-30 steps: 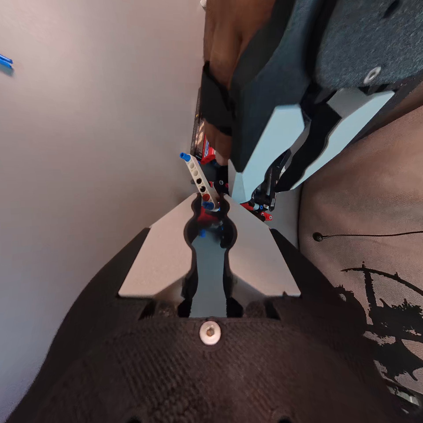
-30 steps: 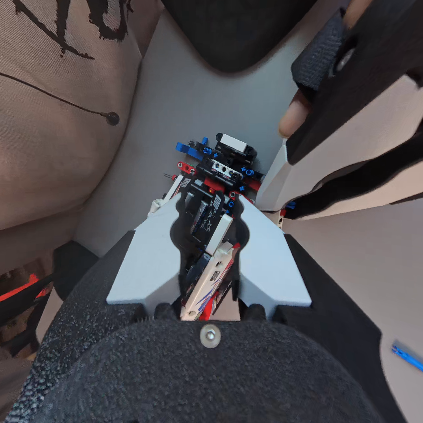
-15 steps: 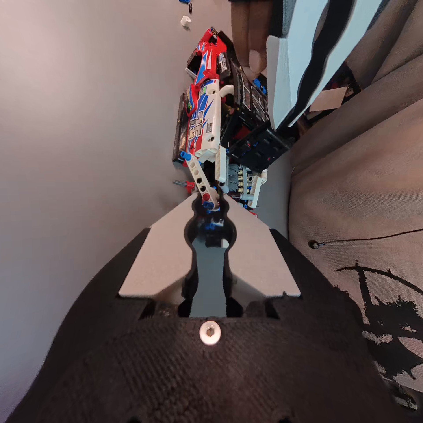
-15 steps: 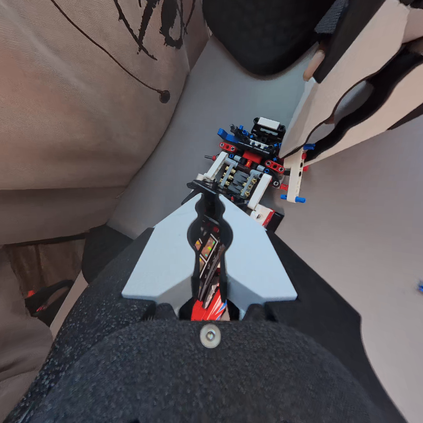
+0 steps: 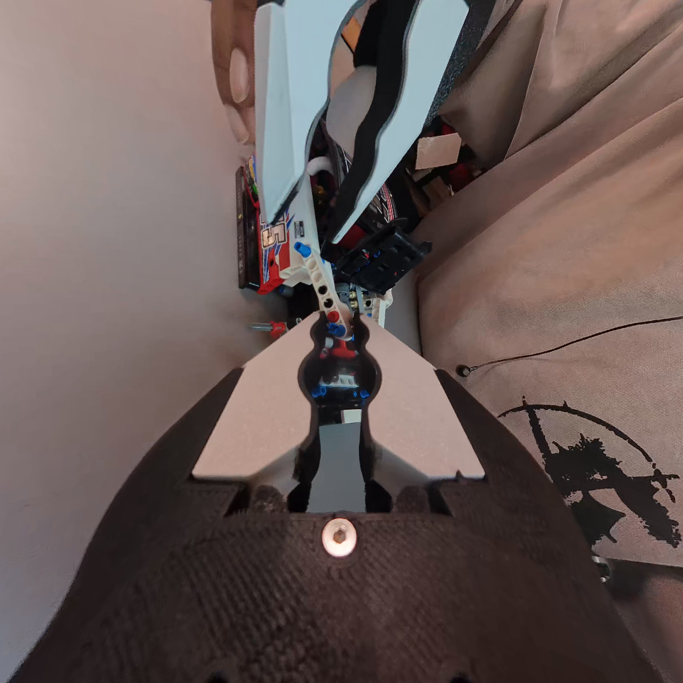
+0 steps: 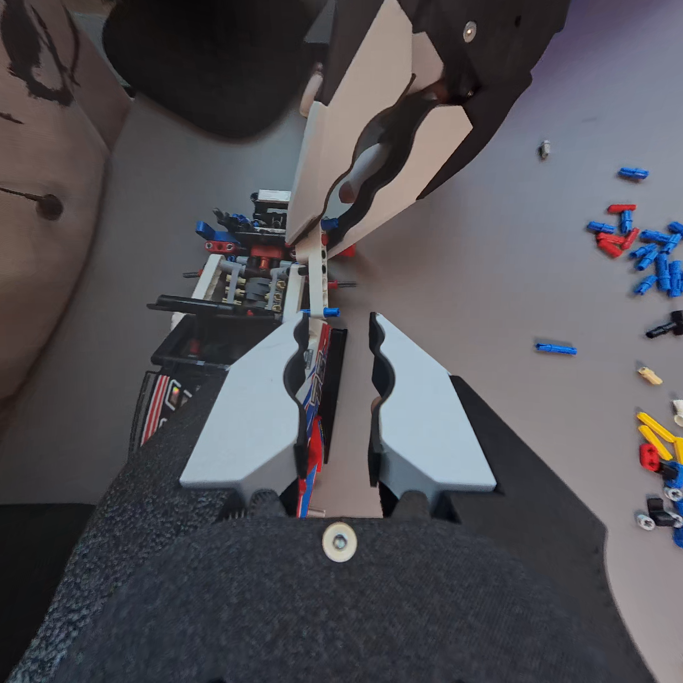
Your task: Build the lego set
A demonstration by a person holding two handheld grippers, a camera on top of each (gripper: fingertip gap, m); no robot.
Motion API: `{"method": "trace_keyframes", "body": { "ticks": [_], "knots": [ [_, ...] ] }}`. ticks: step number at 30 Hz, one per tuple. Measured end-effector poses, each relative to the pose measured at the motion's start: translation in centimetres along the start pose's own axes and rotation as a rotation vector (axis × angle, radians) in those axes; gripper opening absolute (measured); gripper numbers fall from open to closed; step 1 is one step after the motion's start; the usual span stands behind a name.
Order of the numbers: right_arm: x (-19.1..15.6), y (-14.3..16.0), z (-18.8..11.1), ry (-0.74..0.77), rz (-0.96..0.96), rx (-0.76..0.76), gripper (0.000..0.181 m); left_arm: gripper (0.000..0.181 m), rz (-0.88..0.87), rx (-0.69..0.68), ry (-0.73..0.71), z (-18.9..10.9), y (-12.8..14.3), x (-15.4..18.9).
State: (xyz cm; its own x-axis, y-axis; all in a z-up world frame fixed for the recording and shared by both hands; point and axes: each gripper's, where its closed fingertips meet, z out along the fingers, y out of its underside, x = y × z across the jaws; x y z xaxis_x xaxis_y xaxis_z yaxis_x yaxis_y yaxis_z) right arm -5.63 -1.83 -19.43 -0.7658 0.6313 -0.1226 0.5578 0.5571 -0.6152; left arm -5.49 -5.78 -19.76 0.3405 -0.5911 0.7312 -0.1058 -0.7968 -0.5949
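Note:
A red, white and blue lego car (image 5: 273,255) lies on the grey table, its engine block showing in the right wrist view (image 6: 255,284). My left gripper (image 5: 338,325) is shut on one end of a white holed beam (image 5: 319,284) with blue and red pins. The beam's free end rests against the car's side panel. The same beam (image 6: 319,273) shows in the right wrist view, hanging from the left gripper (image 6: 314,247). My right gripper (image 6: 338,319) is open, jaws wide apart, with the car's side panel beside its left finger. It also shows over the car in the left wrist view (image 5: 305,229).
Loose blue pins (image 6: 658,258), red pins, yellow pieces (image 6: 658,436) and black connectors (image 6: 665,329) lie scattered on the table at the right. A person's beige printed shirt (image 5: 554,258) is close along the table edge, with a thin black cable across it. The grippers' ends are close to 5 cm from one another.
My right gripper was shut on the car body and has opened and shifted toward the car's side. My left gripper keeps hold of the white beam, which now lies against the car's side panel.

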Motion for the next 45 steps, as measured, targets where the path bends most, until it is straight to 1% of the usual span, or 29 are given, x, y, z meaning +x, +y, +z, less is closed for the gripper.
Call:
{"method": "trace_keyframes", "body": {
  "ticks": [1,3,6,7,9,10,12,14,16,19,21,23,26,29,36,45],
  "knots": [
    [0.3,0.2,0.5,0.004,0.013,0.002,0.030,0.012,0.000,-0.011,0.004,0.0,0.1,-0.2],
    [-0.1,0.2,1.2,-0.050,0.049,0.023,0.025,0.012,-0.004,-0.027,0.020,-0.1,0.2,-0.3],
    [-0.7,-0.6,1.5,-0.117,0.040,0.056,0.024,0.011,-0.023,-0.023,0.042,-0.3,0.0,-0.5],
    [-0.9,-0.7,1.6,-0.136,0.035,0.045,0.022,0.012,-0.027,-0.020,0.060,-0.3,-0.1,-0.4],
    [-1.1,-0.1,2.1,-0.180,0.032,-0.023,0.021,0.012,-0.030,-0.021,0.086,-0.2,-0.1,-0.3],
    [-1.3,0.1,2.3,-0.207,0.039,-0.046,0.015,0.011,-0.030,-0.024,0.098,-0.1,0.0,-0.2],
    [-1.5,0.1,2.6,-0.263,0.074,-0.059,0.013,0.011,-0.029,-0.037,0.103,0.0,0.2,-0.2],
    [-1.6,0.2,2.6,-0.306,0.138,-0.067,0.013,0.014,-0.021,-0.035,0.055,-0.1,0.3,-0.8],
    [-1.6,0.3,2.7,-0.345,0.218,-0.070,0.012,0.023,0.017,-0.023,-0.010,-0.2,0.3,-1.1],
    [-1.7,0.3,2.7,-0.401,0.301,-0.071,0.012,0.034,0.161,-0.027,-0.147,-0.1,0.2,-1.0],
    [-1.8,0.3,2.7,-0.440,0.322,-0.076,0.012,0.039,0.277,-0.065,-0.253,0.1,0.5,-1.1],
    [-2.3,0.2,2.7,-0.490,0.331,-0.078,0.012,0.039,0.348,-0.093,-0.326,0.5,0.7,-1.0],
    [-2.3,0.0,3.0,-0.505,0.322,-0.102,0.012,0.040,0.398,-0.116,-0.387,1.1,0.8,-0.9],
    [-2.1,0.0,3.0,-0.501,0.308,-0.126,0.013,0.040,0.436,-0.134,-0.470,1.1,0.8,-1.5],
    [-1.9,0.3,3.3,-0.501,0.299,-0.151,0.012,0.034,0.419,-0.129,-0.487,1.7,0.7,-1.5],
    [-2.0,0.0,3.0,-0.532,0.299,-0.047,0.012,0.034,0.393,-0.123,-0.502,1.7,0.8,-1.6]
  ]
}}
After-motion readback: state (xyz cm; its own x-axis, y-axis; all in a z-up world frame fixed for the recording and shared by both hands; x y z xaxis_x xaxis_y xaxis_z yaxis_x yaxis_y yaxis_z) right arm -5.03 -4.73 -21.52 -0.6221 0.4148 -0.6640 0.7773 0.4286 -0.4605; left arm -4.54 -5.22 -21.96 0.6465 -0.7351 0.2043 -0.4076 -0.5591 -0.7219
